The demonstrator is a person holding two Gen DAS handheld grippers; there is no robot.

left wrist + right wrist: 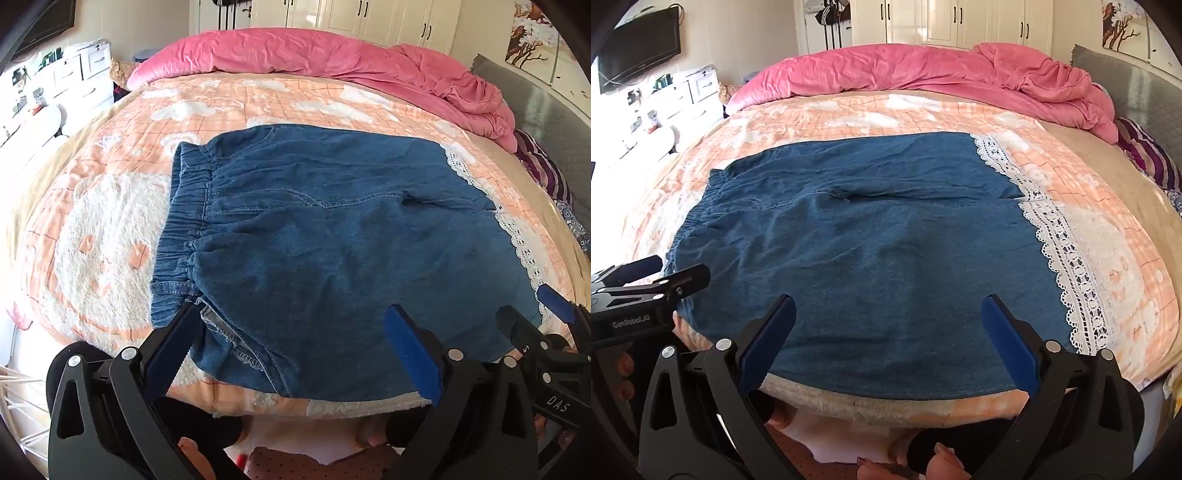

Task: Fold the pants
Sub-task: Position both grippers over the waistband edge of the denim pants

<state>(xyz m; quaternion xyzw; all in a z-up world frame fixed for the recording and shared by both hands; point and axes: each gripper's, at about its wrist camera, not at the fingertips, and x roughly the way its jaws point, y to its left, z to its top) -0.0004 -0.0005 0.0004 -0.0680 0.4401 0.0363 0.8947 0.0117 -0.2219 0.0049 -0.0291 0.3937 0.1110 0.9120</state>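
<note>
Blue denim pants point(332, 229) lie flat on the bed, elastic waistband point(184, 229) to the left and white lace hem point(1067, 254) to the right. In the left wrist view my left gripper point(295, 343) is open over the pants' near edge by the waistband, its left finger touching the waist corner, with nothing gripped. My right gripper point(890, 332) hovers open over the near edge of the pants point(871, 236), closer to the lace end. Each gripper shows in the other's view: the right gripper point(535, 314) at the right, the left gripper point(670, 271) at the left.
The bed is covered by an orange and white fleece blanket point(110, 229). A crumpled pink duvet point(923, 70) lies along the far side, and a purple striped cloth point(1148, 155) at the right. White drawers point(690, 92) stand left; a grey headboard point(1145, 85) stands right.
</note>
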